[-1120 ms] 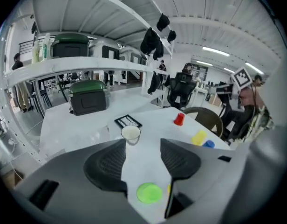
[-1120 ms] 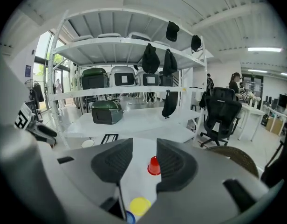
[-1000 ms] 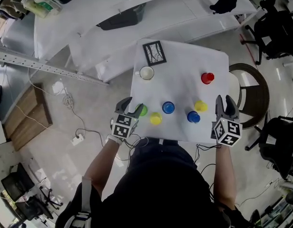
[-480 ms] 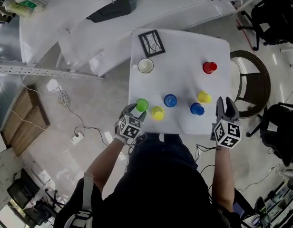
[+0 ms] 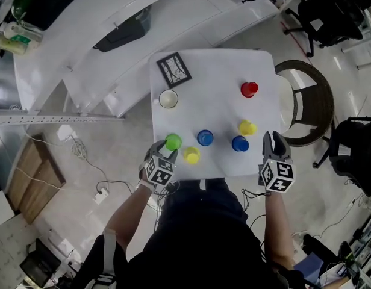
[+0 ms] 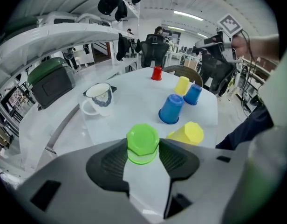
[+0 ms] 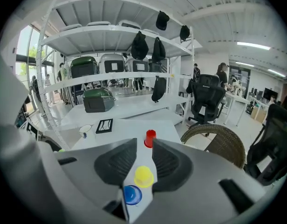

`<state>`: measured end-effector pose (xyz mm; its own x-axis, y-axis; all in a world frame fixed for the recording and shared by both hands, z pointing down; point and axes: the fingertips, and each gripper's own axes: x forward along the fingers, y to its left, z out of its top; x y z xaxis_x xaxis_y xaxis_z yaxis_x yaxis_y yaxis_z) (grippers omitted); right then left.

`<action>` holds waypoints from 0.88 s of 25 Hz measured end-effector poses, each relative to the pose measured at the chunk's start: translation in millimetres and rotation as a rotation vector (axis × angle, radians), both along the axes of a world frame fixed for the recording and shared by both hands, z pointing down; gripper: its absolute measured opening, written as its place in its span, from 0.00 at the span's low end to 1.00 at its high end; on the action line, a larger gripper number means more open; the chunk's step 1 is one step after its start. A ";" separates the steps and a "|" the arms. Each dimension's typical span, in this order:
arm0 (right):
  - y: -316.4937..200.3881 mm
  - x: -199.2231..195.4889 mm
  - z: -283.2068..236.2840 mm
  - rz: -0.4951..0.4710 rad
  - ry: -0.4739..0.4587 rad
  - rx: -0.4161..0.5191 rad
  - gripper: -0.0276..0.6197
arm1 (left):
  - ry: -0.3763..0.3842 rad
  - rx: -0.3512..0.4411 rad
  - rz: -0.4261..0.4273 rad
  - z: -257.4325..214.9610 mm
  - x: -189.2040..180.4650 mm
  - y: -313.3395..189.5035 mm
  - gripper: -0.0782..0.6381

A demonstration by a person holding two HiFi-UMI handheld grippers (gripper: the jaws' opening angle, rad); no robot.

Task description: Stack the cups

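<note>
Left gripper (image 5: 166, 150): pitched steeply down, jaws just closing, pads against both sides of green cup (image 6: 142, 143) | Right gripper (image 5: 271, 142): tilted gently down, jaws just closing, narrow gap, nothing between | Both forearms: extended forward.

Two yellow cups (image 5: 191, 155) (image 5: 247, 127), two blue cups (image 5: 205, 138) (image 5: 240, 143), green cup (image 5: 173, 141), red cup (image 5: 249, 90), one mug (image 5: 168, 99).

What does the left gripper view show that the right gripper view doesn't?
Left gripper view only: the green cup between the left gripper's jaws, which have just been closing, plus the nearer blue cup and nearer yellow cup. Right gripper view only: the gap between the right gripper's jaws, also just closing, empty. Shared: red cup, white mug, farther blue cup and farther yellow cup.
</note>
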<state>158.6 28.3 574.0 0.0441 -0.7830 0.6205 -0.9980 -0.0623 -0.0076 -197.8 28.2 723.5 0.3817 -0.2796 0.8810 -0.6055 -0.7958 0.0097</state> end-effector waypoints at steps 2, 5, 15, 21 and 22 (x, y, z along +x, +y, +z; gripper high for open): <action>0.8 5.1 1.1 0.008 -0.011 0.002 0.20 | 0.009 0.026 0.016 -11.2 12.4 -9.6 0.40; 0.5 11.9 2.2 0.017 -0.031 0.008 0.19 | 0.045 0.051 0.042 -29.8 35.8 -27.7 0.40; 1.1 39.2 5.7 0.031 -0.059 0.005 0.16 | 0.203 0.056 0.078 -80.6 129.9 -104.2 0.40; 7.6 61.6 18.1 0.059 -0.075 -0.019 0.16 | 0.184 0.041 0.113 -74.1 178.3 -138.4 0.40; 8.8 64.9 21.1 0.064 -0.077 -0.024 0.16 | 0.174 0.039 0.120 -69.9 184.8 -143.5 0.40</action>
<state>223.5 37.1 595.1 0.0444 -0.7648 0.6427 -0.9885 -0.1265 -0.0824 -13.0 -115.3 653.6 0.5594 -0.2559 0.7884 -0.4984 -0.8639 0.0732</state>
